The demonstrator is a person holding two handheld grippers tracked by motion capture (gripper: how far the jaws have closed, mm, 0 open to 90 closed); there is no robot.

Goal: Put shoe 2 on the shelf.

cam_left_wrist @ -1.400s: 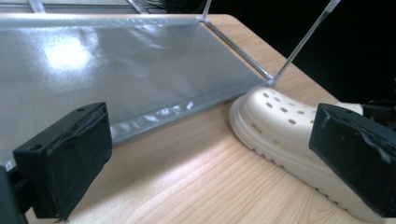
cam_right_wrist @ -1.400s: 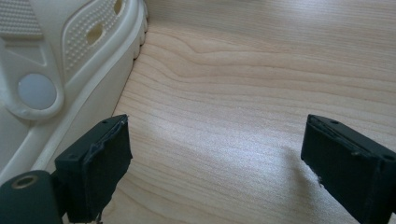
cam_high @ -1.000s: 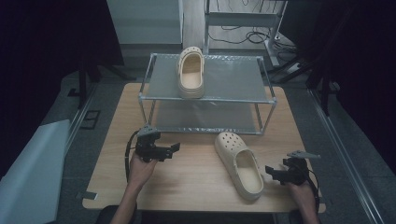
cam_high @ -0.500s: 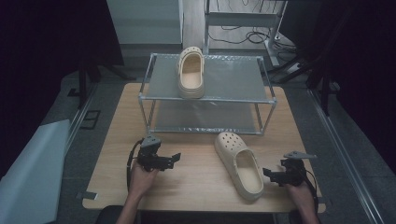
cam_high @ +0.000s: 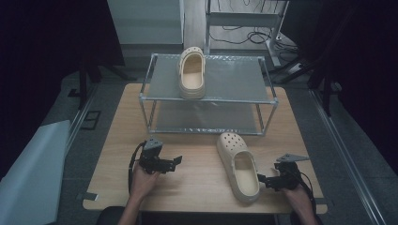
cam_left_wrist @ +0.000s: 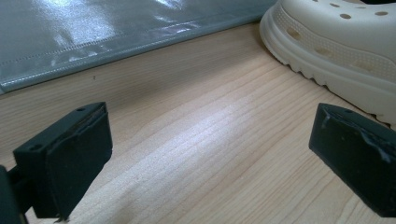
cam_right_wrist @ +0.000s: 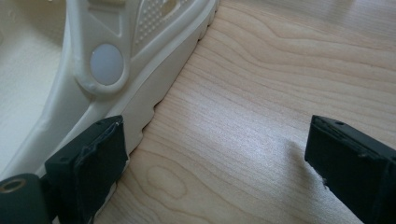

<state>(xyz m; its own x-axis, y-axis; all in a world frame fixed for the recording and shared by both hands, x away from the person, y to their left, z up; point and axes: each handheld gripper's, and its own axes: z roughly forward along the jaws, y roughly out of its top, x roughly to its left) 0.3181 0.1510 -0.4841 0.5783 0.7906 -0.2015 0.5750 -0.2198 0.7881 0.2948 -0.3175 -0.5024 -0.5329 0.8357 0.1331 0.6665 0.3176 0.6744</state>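
Observation:
A cream clog (cam_high: 238, 165) lies on the wooden table (cam_high: 202, 178), toe toward the rack. A second cream clog (cam_high: 191, 72) rests on the top shelf of a metal rack (cam_high: 209, 101). My left gripper (cam_high: 174, 162) is open, low over the table, left of the near clog (cam_left_wrist: 336, 42), jaws pointing at it. My right gripper (cam_high: 261, 179) is open beside the clog's heel (cam_right_wrist: 116, 79); in the right gripper view its left jaw stands by the sole edge and I cannot tell whether it touches. Neither gripper holds anything.
The rack has a lower grey shelf (cam_high: 206, 117) whose front edge (cam_left_wrist: 116, 42) lies just beyond my left gripper. A pale sheet (cam_high: 33, 178) lies on the floor at left. Cables (cam_high: 248, 28) trail behind the rack. Bare wood lies between the grippers.
My left gripper has drawn back toward the table's near edge and sunk lower. The right gripper shifted slightly left toward the clog's heel. Both clogs stayed put.

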